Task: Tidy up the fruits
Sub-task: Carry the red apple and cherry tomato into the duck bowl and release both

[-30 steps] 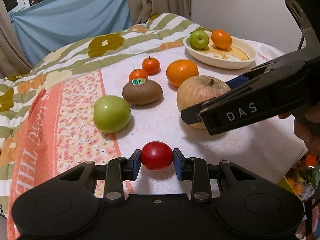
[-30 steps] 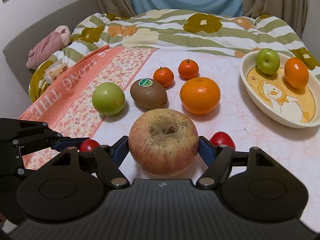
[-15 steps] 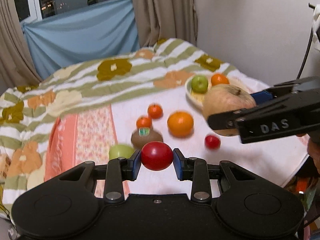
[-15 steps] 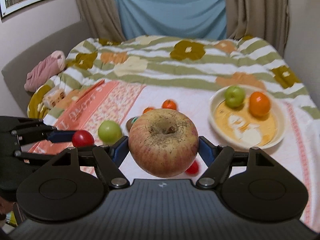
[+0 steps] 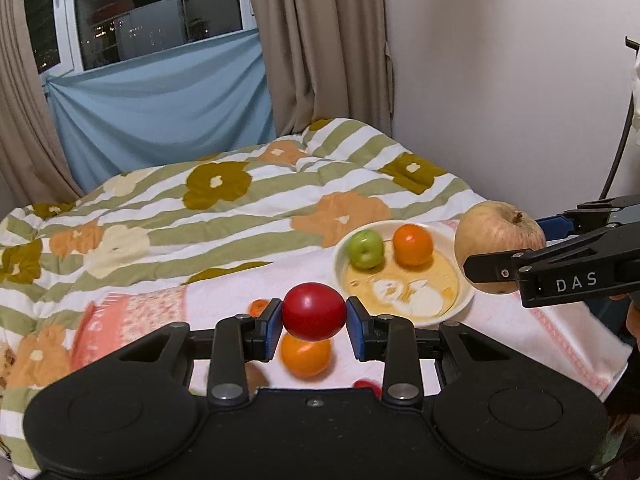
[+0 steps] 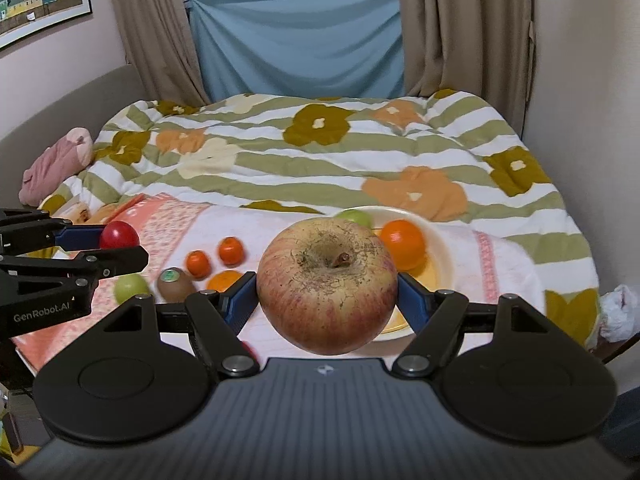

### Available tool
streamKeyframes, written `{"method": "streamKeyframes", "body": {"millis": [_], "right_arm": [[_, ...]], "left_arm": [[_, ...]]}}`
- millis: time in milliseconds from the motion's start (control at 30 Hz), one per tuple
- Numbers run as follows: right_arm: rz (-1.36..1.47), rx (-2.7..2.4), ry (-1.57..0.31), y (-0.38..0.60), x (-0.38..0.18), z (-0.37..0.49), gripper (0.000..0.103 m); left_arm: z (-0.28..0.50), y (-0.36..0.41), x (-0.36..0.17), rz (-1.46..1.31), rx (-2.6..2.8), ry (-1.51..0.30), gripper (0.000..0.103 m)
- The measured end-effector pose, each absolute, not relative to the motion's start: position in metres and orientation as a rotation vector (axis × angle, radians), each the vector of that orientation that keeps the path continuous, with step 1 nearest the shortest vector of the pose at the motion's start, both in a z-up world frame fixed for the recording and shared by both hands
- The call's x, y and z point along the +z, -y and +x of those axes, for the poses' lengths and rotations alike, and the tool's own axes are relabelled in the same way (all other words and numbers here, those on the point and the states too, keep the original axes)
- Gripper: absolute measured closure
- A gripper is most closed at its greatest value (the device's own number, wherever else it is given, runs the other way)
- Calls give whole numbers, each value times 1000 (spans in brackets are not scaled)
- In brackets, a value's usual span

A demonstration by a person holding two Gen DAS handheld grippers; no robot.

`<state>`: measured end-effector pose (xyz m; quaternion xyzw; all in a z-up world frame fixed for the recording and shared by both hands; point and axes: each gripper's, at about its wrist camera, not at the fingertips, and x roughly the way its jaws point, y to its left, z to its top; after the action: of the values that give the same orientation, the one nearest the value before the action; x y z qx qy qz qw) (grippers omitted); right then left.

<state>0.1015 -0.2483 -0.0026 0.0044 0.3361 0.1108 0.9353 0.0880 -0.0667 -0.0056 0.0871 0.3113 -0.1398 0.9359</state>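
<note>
Holding a small red fruit (image 5: 314, 311) between its blue pads, the left gripper (image 5: 314, 318) has its jaws drawn narrow on it, clear above the cloth. The right gripper (image 6: 327, 286) has its jaws set wide and clamped on both flanks of a large russeted apple (image 6: 327, 284), stem up, also lifted off the surface. In the left wrist view the apple hangs just beside the right rim of the white bowl (image 5: 464, 300); in the right wrist view it sits in front of the bowl. The bowl carries a green apple (image 5: 365, 249) and an orange (image 5: 413, 245) side by side at its far side; its near half is bare. A pink-and-white cloth (image 6: 256, 224) covers the near part of the bed, and on it lie two small tangerines (image 6: 231, 250), a kiwi (image 6: 175, 284), a second green apple (image 6: 130, 286) and a larger orange (image 5: 306, 354), grouped to the left of the bowl and apart from it. The cloth's right edge drops off beside the bowl. Beyond it spreads a striped floral quilt (image 6: 320, 152) up to a blue sheet (image 6: 296, 44) and beige curtains (image 6: 460, 28) under a dark window (image 5: 160, 12); a plain wall (image 5: 500, 80) closes the right side.
</note>
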Motion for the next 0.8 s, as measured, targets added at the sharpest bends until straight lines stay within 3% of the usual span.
{"method": "streamKeyframes", "body": {"millis": [800], "right_arm": [[-6,286,-788,345,-63,200,15]], "left_arm": [[191,189,-105,225,-291,-826,65]]}}
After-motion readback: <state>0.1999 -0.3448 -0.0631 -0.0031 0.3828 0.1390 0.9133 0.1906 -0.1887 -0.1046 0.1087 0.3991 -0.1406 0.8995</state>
